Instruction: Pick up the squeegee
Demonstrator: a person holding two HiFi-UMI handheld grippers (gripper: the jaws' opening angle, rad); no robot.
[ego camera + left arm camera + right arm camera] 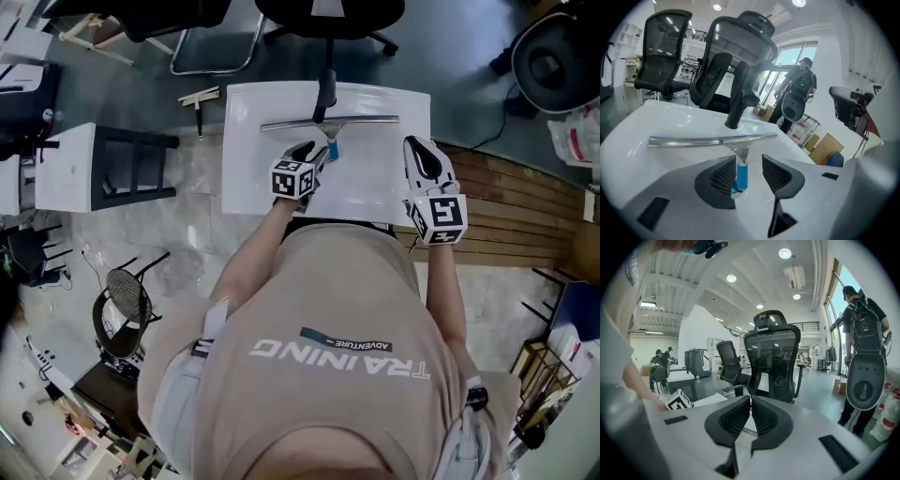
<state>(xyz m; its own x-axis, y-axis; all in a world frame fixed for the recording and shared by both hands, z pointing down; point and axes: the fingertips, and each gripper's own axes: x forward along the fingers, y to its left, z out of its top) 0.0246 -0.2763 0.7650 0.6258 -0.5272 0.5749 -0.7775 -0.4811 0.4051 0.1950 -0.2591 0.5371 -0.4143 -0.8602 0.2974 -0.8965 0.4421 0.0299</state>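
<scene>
A white tabletop stands in front of the person, with a black office chair at its far edge. The left gripper reaches over the middle of the tabletop, pointing away from the person and slanting down. In the left gripper view its jaws are spread, and the blue handle of the squeegee lies between them. The handle sits right against the left pad and clear of the right one, so it is not pinched. The squeegee lies flat on the tabletop. Its long metal blade runs across, parallel to the far edge, and its short handle points back towards the person. Further right, the right gripper is held over the tabletop's right side, well apart from the handle. In the right gripper view its jaws are pressed together with nothing between them. Beyond them is another office chair, and a person with a backpack stands at the far right.
</scene>
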